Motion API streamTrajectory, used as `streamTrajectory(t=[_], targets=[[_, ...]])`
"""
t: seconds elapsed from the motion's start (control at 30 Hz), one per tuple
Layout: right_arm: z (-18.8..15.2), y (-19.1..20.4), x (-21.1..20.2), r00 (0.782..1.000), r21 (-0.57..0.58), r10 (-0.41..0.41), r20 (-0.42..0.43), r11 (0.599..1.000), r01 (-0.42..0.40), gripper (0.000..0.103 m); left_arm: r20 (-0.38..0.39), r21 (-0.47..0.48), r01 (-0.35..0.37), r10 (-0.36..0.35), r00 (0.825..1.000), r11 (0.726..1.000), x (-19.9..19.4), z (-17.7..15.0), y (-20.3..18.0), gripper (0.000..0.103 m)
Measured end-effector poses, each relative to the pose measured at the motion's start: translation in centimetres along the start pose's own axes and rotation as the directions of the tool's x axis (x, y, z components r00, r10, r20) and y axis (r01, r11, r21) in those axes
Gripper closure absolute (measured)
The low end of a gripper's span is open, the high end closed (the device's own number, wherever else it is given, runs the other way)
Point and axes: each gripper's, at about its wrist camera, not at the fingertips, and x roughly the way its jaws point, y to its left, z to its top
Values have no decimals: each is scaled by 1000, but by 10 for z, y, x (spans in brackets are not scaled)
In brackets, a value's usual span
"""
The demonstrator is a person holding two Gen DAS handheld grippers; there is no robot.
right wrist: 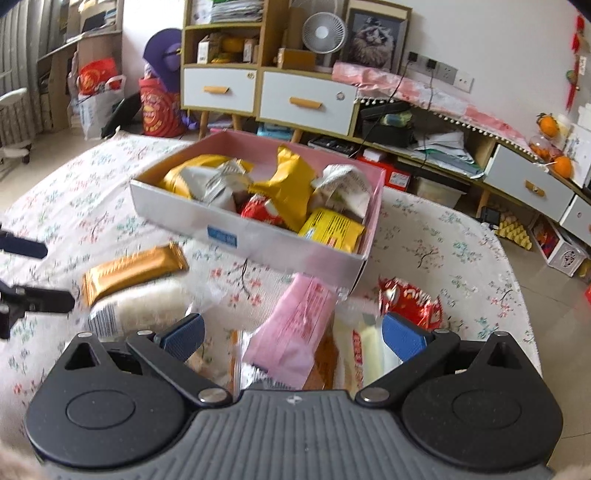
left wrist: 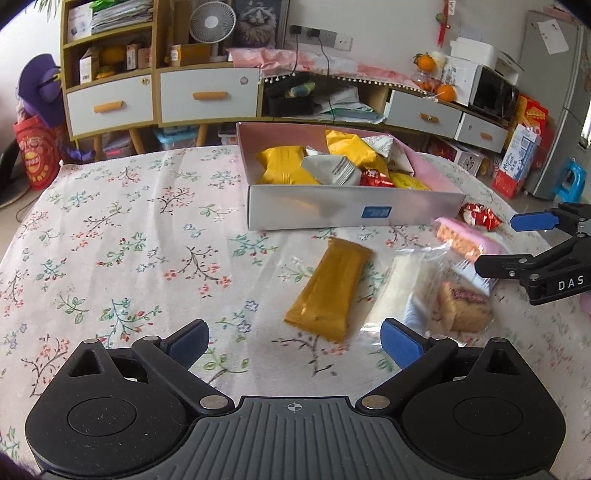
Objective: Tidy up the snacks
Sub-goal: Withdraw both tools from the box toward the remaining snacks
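A pink-lined white box (left wrist: 332, 214) (right wrist: 258, 240) holds several yellow, silver and red snack packs. On the floral cloth in front of it lie a gold bar pack (left wrist: 328, 290) (right wrist: 133, 269), clear-bagged cakes (left wrist: 443, 306) (right wrist: 140, 314), a pink pack (left wrist: 465, 240) (right wrist: 295, 328) and a red pack (left wrist: 480, 216) (right wrist: 413, 302). My left gripper (left wrist: 295, 345) is open, low over the cloth just short of the gold bar. My right gripper (right wrist: 293, 338) (left wrist: 495, 243) is open, its jaws on either side of the pink pack and not closed on it.
The round table (left wrist: 110, 240) carries a floral cloth and its edge curves off at the right (right wrist: 517, 295). Behind stand wooden cabinets with white drawers (left wrist: 207, 94), a fan (left wrist: 212, 22) and a fridge (left wrist: 554, 92).
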Motion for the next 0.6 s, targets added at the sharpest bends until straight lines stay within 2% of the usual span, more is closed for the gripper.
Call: streamTrajectory(t=[0.2, 0.33, 0.43, 0.47, 0.6], targets=[[-12, 0, 2, 1000, -8, 28, 2, 1000, -28, 1, 11, 34, 14, -15, 1000, 999, 13, -8, 9, 3], [-13, -6, 4, 998, 50, 55, 12, 997, -56, 2, 44, 62, 10, -13, 999, 998, 19, -6, 12, 3], [-10, -12, 6, 997, 106, 74, 30, 991, -77, 10, 56, 96, -4, -2, 998, 995, 25, -5, 9, 5], [-10, -13, 6, 996, 122, 77, 43, 989, -82, 17, 61, 111, -7, 1, 998, 994, 26, -4, 7, 5], [-9, -16, 12, 996, 142, 82, 46, 986, -88, 36, 74, 156, 1, -13, 997, 988, 28, -1, 2, 17]])
